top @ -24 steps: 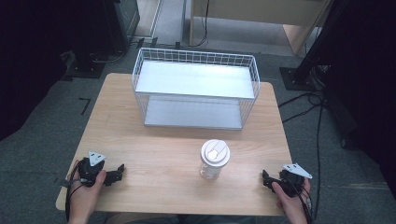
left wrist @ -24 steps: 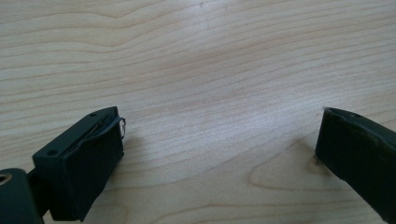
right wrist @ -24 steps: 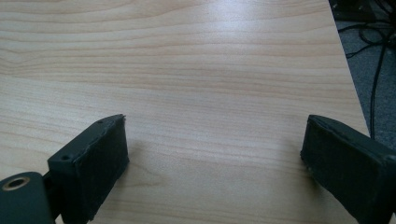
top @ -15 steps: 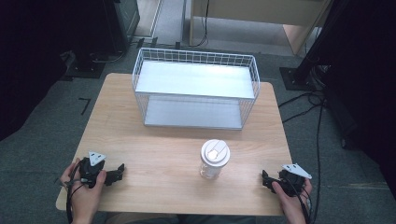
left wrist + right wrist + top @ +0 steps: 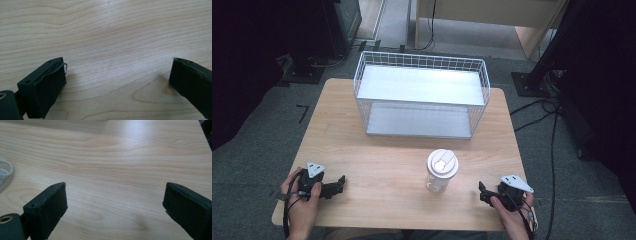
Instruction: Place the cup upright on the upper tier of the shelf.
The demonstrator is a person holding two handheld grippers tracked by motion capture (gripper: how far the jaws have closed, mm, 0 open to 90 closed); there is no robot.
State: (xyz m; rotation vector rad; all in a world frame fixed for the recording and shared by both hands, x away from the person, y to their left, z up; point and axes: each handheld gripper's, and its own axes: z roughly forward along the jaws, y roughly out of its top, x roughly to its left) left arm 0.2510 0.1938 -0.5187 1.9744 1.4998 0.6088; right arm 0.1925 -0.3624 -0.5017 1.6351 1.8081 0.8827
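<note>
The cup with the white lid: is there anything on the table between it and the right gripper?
No, nothing visible. The cup stands alone, and bare table lies between it and the right gripper, whose jaws are open and empty. The wire basket is farther back, not in that path.

Left gripper (image 5: 337, 185): I see it a touch nearer the table's near edge than 0.8 s ago, my hand drawn slightly back; the shift is small.
Right gripper (image 5: 482, 192): I can't make out any real shift; its jaws stand wide over bare wood.
Cup (image 5: 441, 170): I see no change.
</note>
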